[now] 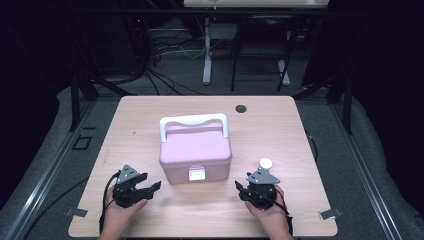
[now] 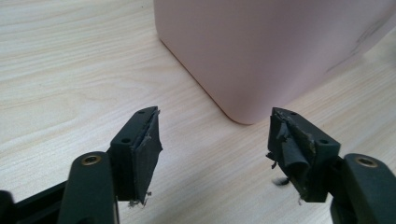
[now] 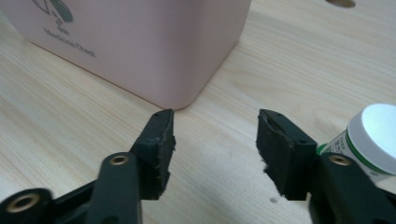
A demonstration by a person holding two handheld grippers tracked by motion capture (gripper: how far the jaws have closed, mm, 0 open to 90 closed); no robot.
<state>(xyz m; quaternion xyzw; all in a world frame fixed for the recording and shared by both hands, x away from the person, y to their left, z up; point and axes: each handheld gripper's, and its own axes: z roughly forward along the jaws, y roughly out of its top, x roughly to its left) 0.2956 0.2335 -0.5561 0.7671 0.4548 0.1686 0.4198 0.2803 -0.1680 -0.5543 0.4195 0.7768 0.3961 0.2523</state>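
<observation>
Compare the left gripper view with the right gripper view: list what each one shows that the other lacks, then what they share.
Left gripper view alone: a plain corner of the pink box with a faint dark streak, and a torn pad flap on one of the left gripper's fingers.

Right gripper view alone: printed lettering on the box, a white-capped bottle beside the right gripper, and a hole in the tabletop.

Both: open, empty black jaws, the pink box, the wooden table.

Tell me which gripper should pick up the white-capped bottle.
Right. The right gripper sits open right beside the white-capped bottle, while the left gripper is across the pink box, with that box between it and the bottle.
</observation>
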